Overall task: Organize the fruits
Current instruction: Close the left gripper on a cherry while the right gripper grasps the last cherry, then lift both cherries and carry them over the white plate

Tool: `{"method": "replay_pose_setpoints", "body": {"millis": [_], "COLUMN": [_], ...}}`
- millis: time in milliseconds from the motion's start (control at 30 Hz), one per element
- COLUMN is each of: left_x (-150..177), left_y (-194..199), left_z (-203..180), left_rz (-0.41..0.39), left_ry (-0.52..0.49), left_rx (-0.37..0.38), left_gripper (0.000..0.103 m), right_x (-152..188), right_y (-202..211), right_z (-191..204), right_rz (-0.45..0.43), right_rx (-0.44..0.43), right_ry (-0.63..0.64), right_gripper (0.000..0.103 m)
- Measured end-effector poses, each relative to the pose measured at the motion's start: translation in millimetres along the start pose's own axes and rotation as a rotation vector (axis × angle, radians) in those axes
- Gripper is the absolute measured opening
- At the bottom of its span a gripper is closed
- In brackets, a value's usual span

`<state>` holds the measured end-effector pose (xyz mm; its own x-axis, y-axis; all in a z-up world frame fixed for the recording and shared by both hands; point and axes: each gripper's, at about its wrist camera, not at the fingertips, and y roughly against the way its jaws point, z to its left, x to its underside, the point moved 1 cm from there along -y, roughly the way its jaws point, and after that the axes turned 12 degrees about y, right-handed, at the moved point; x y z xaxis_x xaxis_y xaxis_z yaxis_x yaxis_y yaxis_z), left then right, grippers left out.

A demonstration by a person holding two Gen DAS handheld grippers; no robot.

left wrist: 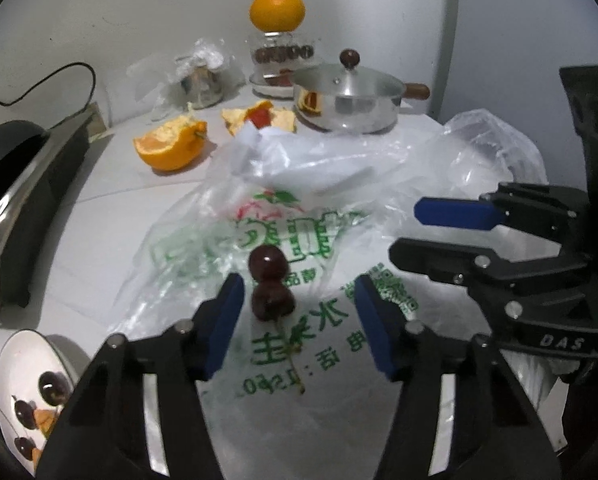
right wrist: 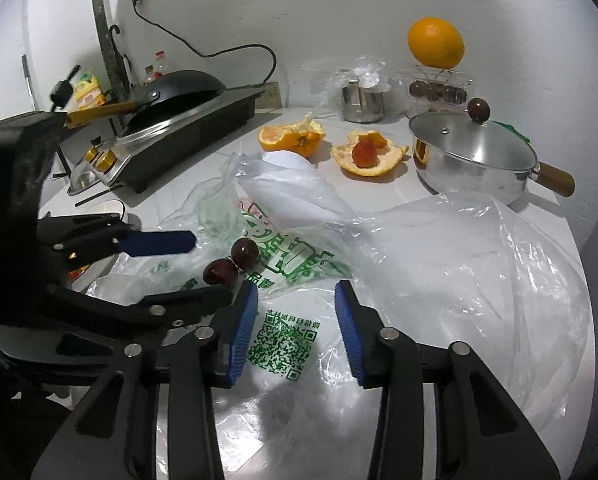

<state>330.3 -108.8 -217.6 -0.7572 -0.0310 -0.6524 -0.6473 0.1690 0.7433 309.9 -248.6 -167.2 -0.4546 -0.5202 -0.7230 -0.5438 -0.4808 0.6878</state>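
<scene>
Cherries [left wrist: 270, 286], two and dark, lie on the printed plastic bag [left wrist: 339, 320] at twelve o'clock of the left hand-held gripper [left wrist: 299, 326], just beyond its spread fingers. The right hand-held gripper [right wrist: 295, 334] gapes too, cherries at its ten o'clock.

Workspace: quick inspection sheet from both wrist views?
Surface: white counter, largely covered by plastic bags.
Job's things: two dark cherries on the printed bag; white bowl holding more cherries at lower left; whole orange on a glass jar.
Clutter: torn orange pieces, peel with a red fruit, lidded steel pot, steel cup.
Grippers: left claw open around the cherries; right claw open, empty.
Cables: black cord to a wall socket.
Surroundings: stove with black wok, white wall.
</scene>
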Motion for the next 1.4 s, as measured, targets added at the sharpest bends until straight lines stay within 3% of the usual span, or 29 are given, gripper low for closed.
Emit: {"method": "replay_pose_setpoints", "body": {"millis": [400, 467, 600, 967, 1400], "left_x": [3.5, 4.7, 8.2, 10.6, 3.8], "left_y": [-26.2, -29.4, -29.4, 1.5, 39.0], "left_z": [5.5, 8.5, 9.1, 16.5, 64.0], "left_rz": [0.051, 0.060, 0.057, 0.015, -0.062], "left_ry": [0.008, 0.019, 0.004, 0.003, 0.081], "left_rx": [-0.034, -0.034, -0.024, 0.028, 0.043], "left_gripper": [0.052, 0.041, 0.029, 0.029, 0.029], "right_x": [5.3, 5.5, 4.2, -9.3, -31.9], "right_y": [-4.8, -5.6, -6.6, -11.4, -44.1], "right_z": [-5.5, -4.9, -4.1, 15.2, 40.2], "right_rz": [0.008, 0.013, 0.022, 0.034, 0.079], "right_rx": [-0.003, -0.002, 0.003, 0.013, -0.005], "right_ry": [-0.005, -0.002, 0.002, 0.036, 0.072], "right_gripper": [0.039, 0.039, 0.039, 0.039, 0.039]}}
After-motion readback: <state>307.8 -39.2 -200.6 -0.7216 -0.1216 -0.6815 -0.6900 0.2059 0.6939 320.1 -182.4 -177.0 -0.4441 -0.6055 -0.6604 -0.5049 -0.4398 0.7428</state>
